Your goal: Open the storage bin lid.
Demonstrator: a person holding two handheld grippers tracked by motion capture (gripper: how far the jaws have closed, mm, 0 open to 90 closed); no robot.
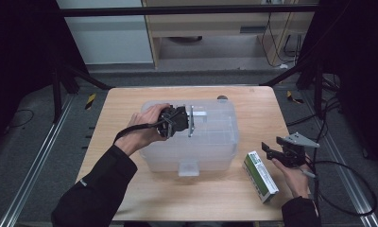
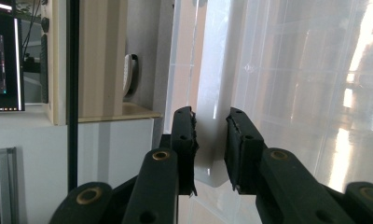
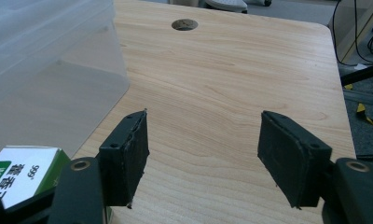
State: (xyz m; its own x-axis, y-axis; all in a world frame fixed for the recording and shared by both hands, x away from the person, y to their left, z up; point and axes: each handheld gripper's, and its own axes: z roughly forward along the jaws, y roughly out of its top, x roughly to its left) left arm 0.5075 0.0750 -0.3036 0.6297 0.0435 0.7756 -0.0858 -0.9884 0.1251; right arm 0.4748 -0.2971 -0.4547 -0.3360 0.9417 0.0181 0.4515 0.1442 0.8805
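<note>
We saw the storage box (image 1: 210, 146) standing near the middle of the table (image 1: 130, 118). Our left gripper (image 1: 189, 121) was over the box's top, its jaws on either side of the lid's handle (image 2: 211, 140). The carton (image 1: 260, 176) lay on the table to the right of the box, toward the near edge. Our right gripper (image 1: 268, 152) hovered just right of the carton, and a round hole (image 1: 222, 98) sat in the tabletop behind the box.

Your left hand-held gripper (image 1: 191, 121) sits jaws nearly closed, arm stretched forward; your right hand-held gripper (image 1: 271, 152) jaws spread wide, held low.
</note>
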